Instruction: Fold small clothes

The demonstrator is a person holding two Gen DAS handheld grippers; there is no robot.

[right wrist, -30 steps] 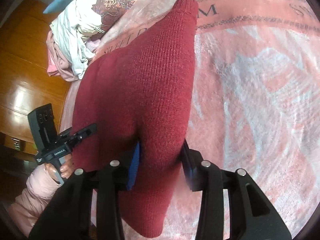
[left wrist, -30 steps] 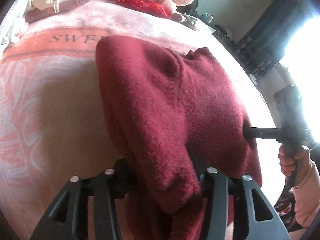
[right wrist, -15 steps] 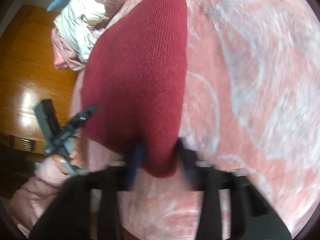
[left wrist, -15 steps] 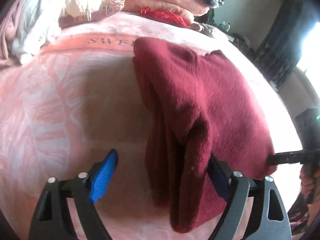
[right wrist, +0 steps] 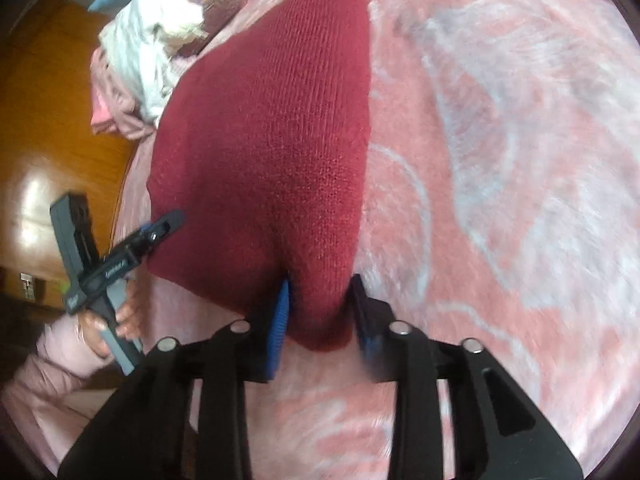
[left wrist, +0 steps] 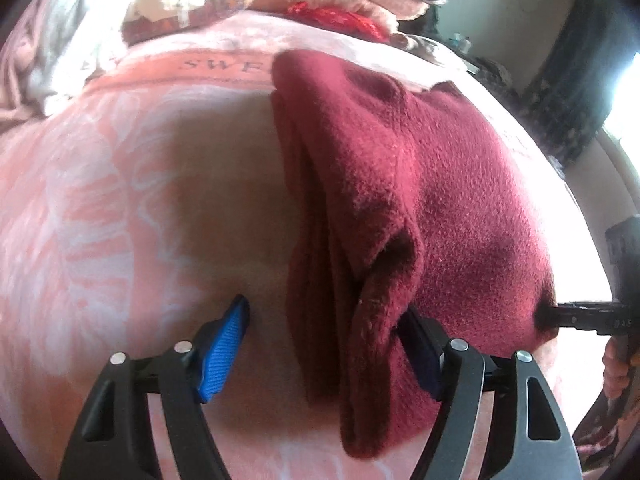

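A maroon knitted sweater [left wrist: 420,184] [right wrist: 280,140] lies folded lengthwise on the pink patterned blanket [left wrist: 140,200] [right wrist: 500,160]. My left gripper [left wrist: 322,310] stands open over the sweater's near folded edge. Its jaws are closing, its left blue pad [left wrist: 224,344] is clear of the cloth, and the right pad rests against the fold. My right gripper [right wrist: 320,282] holds the sweater's near corner bunched between its pads while its jaws are opening. Each gripper shows in the other's view, the right [left wrist: 568,316] at the sweater's far side and the left [right wrist: 160,228] in a hand with a pink sleeve.
A heap of loose clothes [left wrist: 160,0] [right wrist: 152,40] lies at the far end of the bed, with a red cloth [left wrist: 336,16] beside it. Wooden floor [right wrist: 48,100] lies past the bed's left edge. A bright window [left wrist: 628,100] glares on the right.
The left gripper has let go of the sweater and opened wide. The sweater has settled flat on the blanket. The right gripper has drawn back to the sweater's near corner.
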